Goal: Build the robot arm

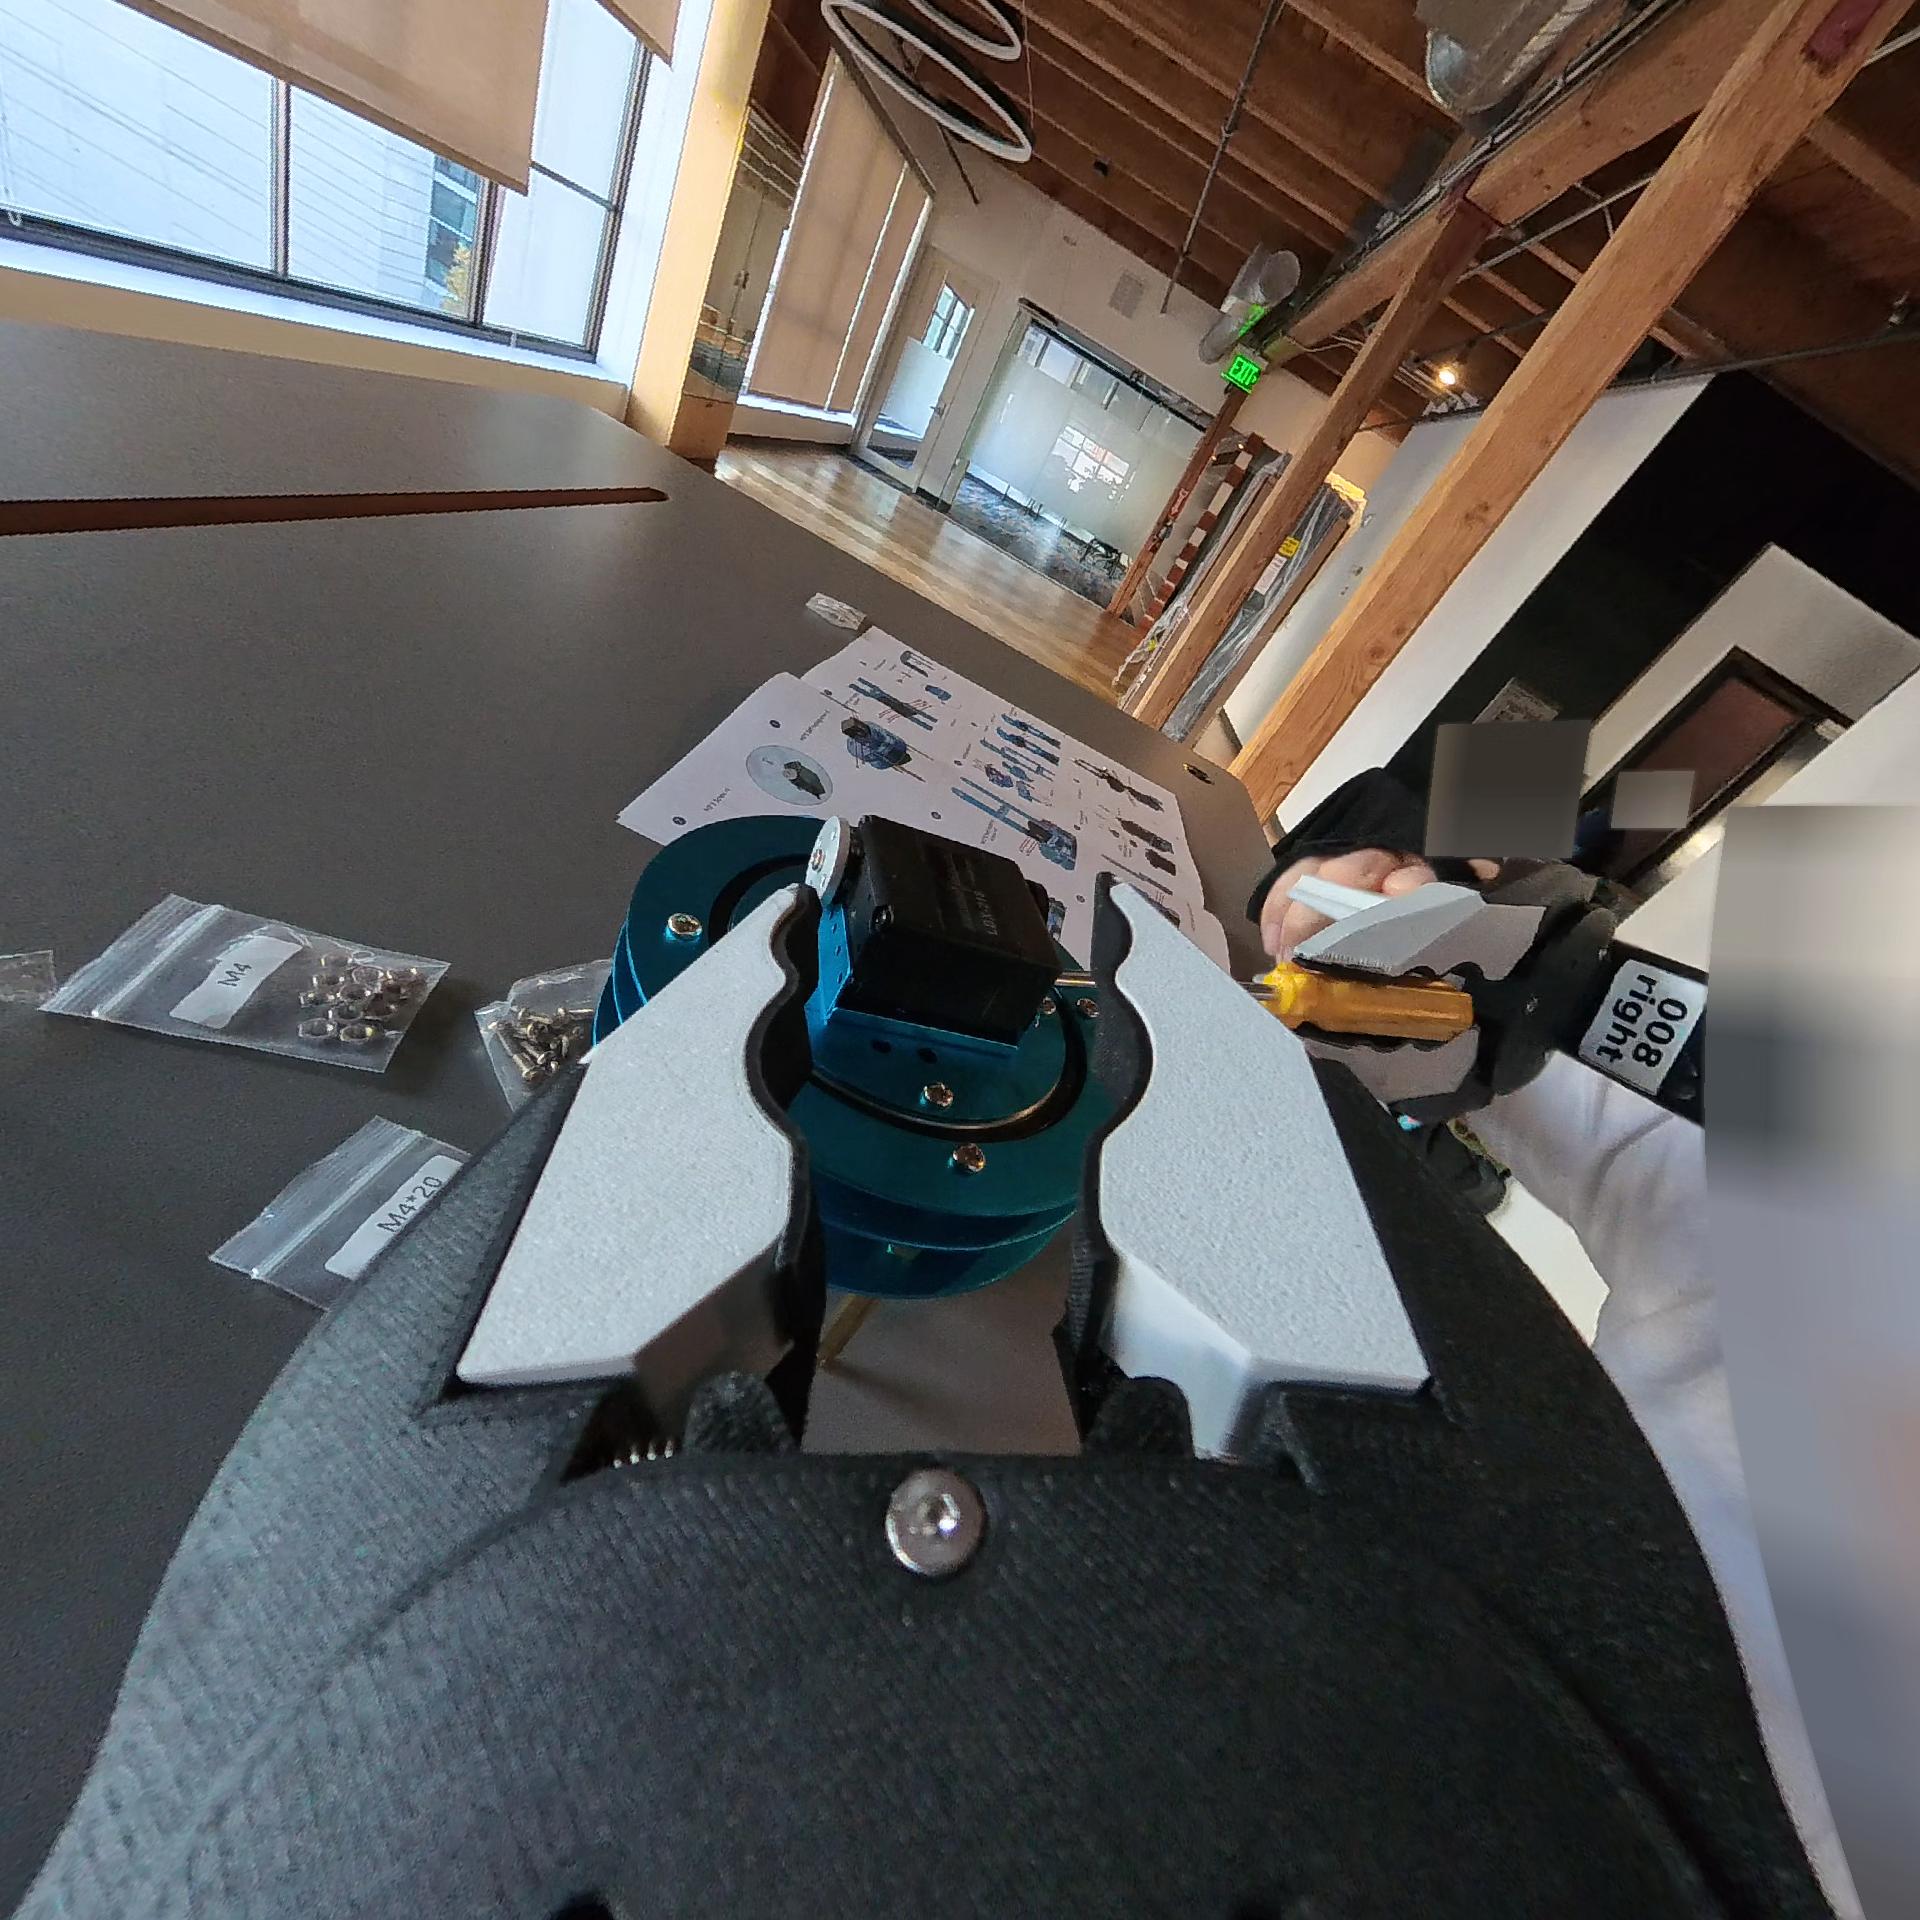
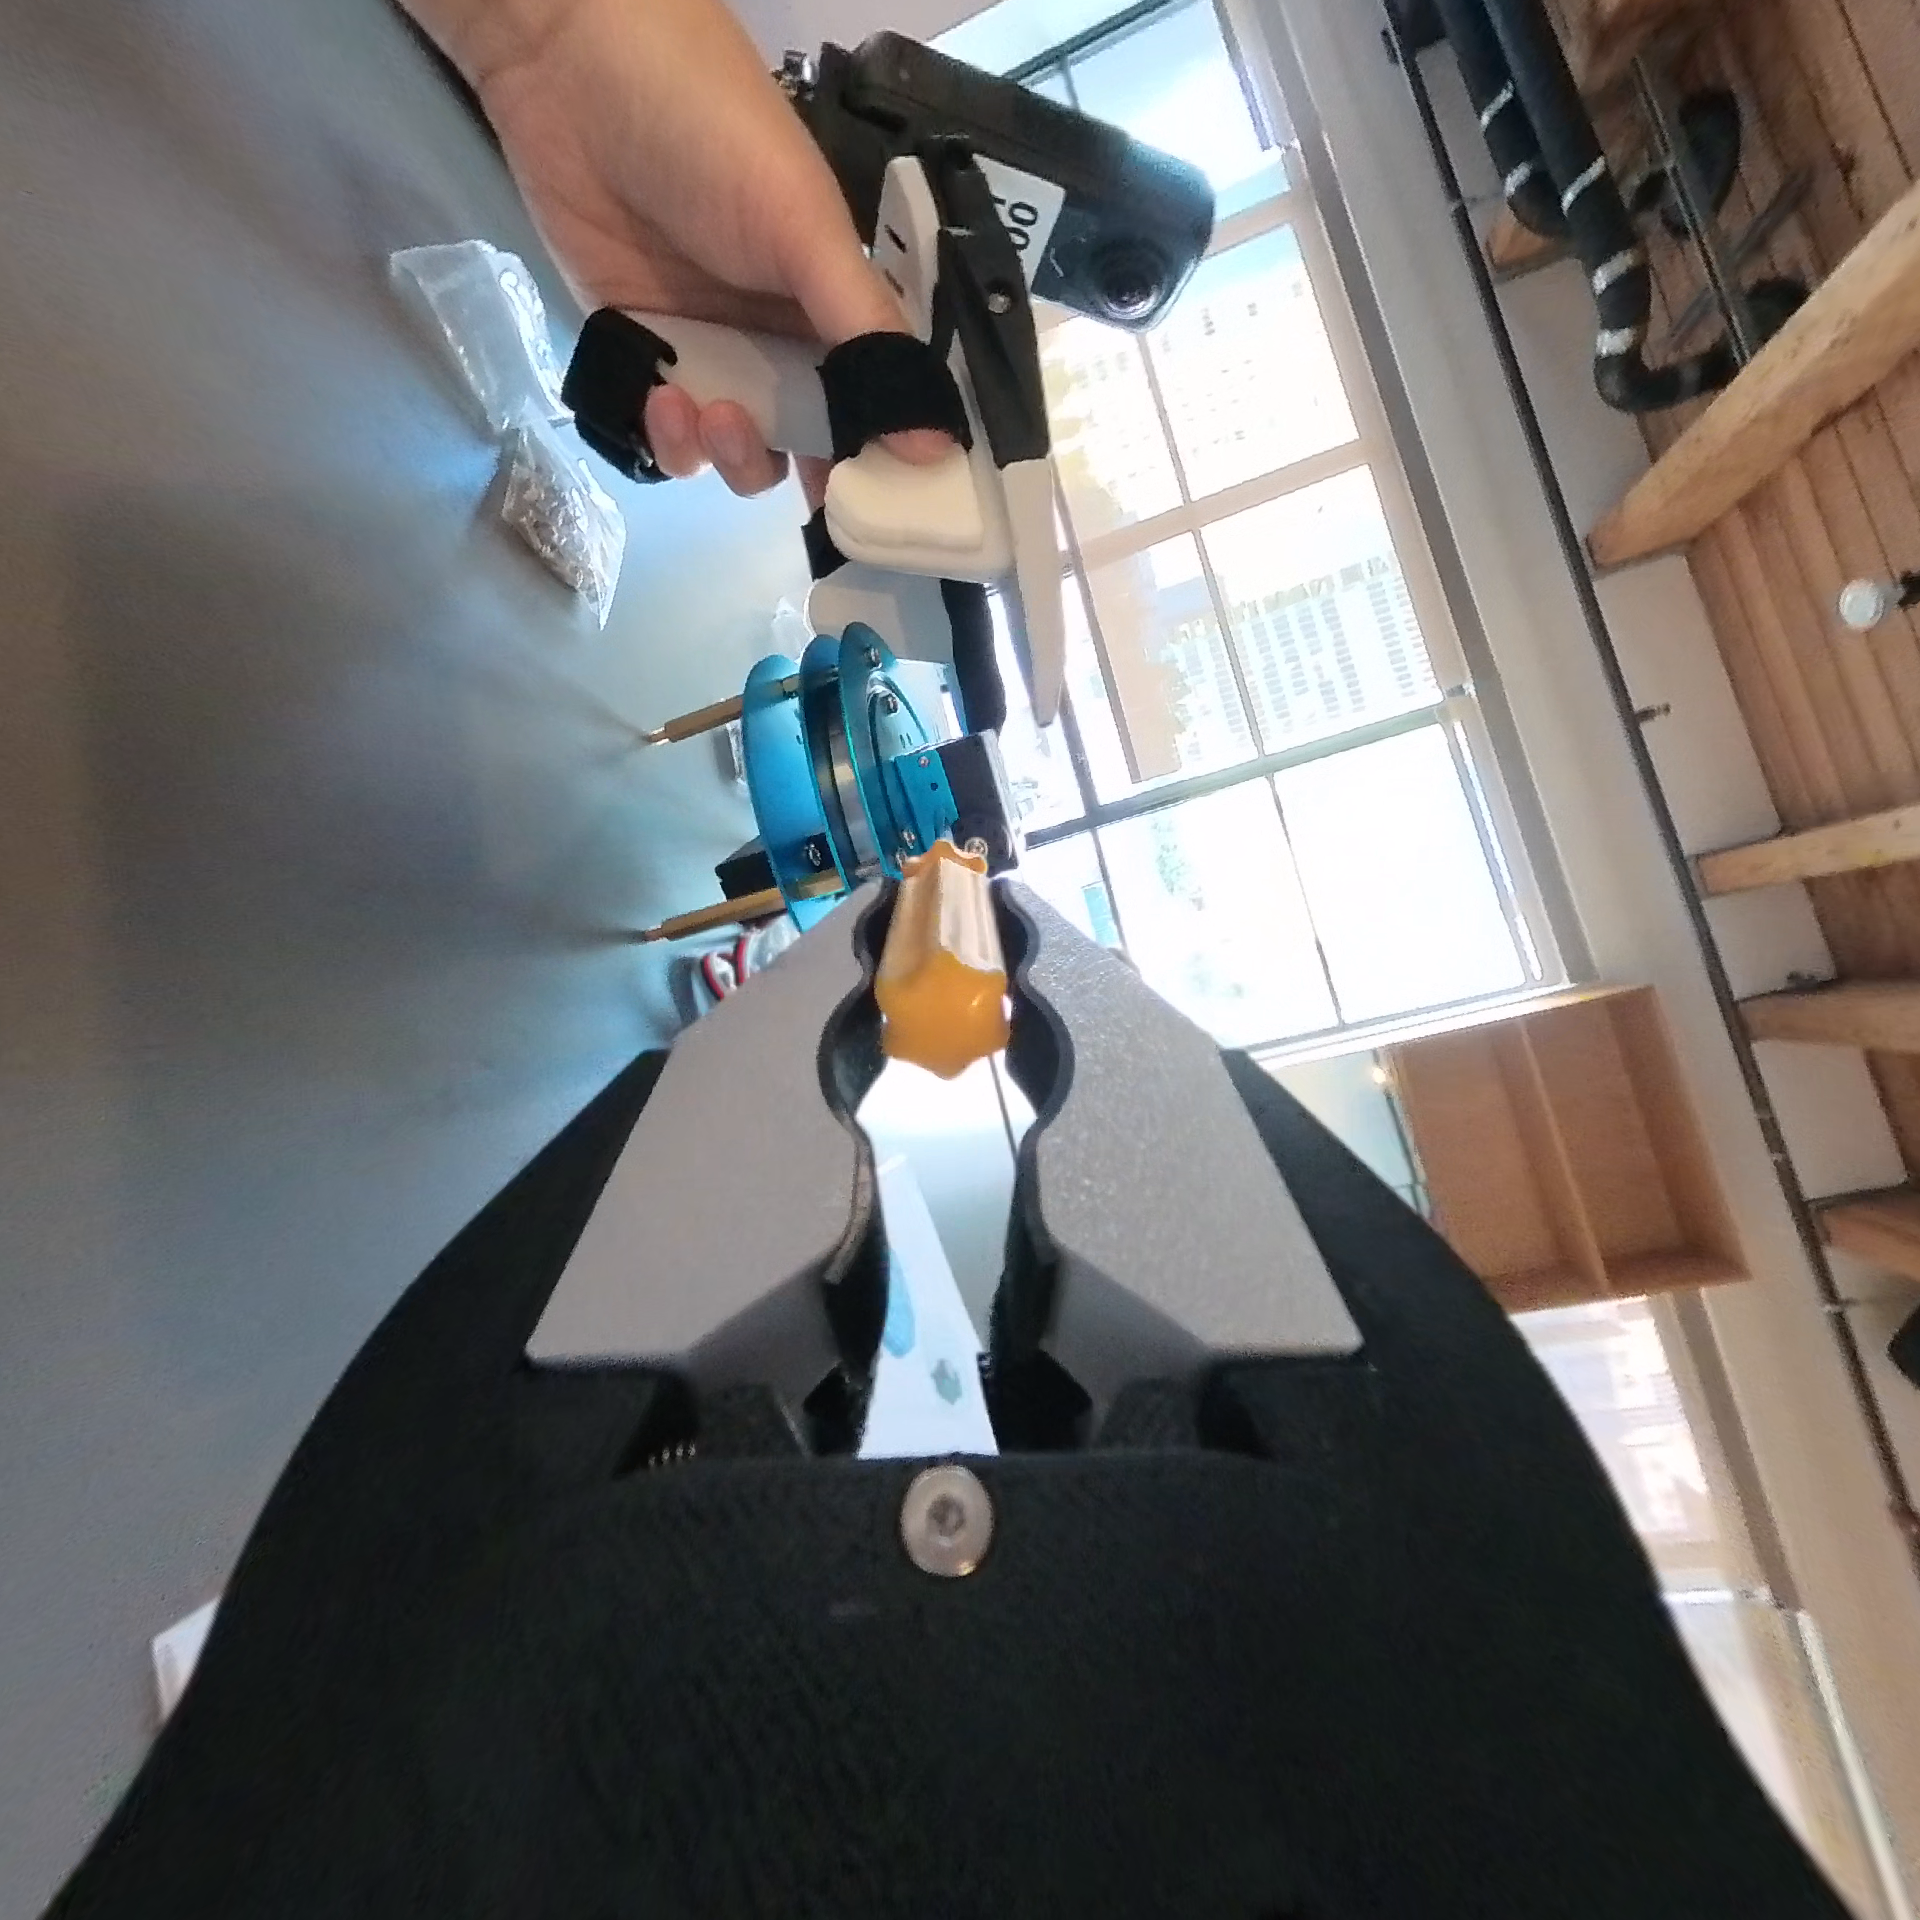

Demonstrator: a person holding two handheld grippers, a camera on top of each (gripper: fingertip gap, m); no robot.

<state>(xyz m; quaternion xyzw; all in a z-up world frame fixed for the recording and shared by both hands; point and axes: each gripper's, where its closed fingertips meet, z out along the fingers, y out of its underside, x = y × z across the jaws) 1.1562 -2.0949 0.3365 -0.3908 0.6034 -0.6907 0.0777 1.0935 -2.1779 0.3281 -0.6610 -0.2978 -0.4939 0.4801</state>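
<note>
A blue round metal base [image 1: 935,1153] stands on the dark table [image 1: 312,727] with a black servo [image 1: 935,935] in a blue bracket on top. My left gripper [image 1: 951,894] is open, its white fingers [image 1: 665,1132] straddling the servo; a small gap shows on the right side. My right gripper [image 2: 940,894] is shut on the yellow handle of a screwdriver [image 2: 940,997], which points at the blue bracket [image 2: 925,790]; its tip is hidden. In the left wrist view the right gripper [image 1: 1351,966] and the screwdriver [image 1: 1382,1013] are just right of the servo.
Small clear bags lie left of the base: nuts [image 1: 249,982], screws [image 1: 540,1023] and a third bag [image 1: 343,1210]. Printed instruction sheets [image 1: 935,748] lie behind the base. Brass standoffs [image 2: 707,722] hold the base off the table. The table's far edge is close behind the sheets.
</note>
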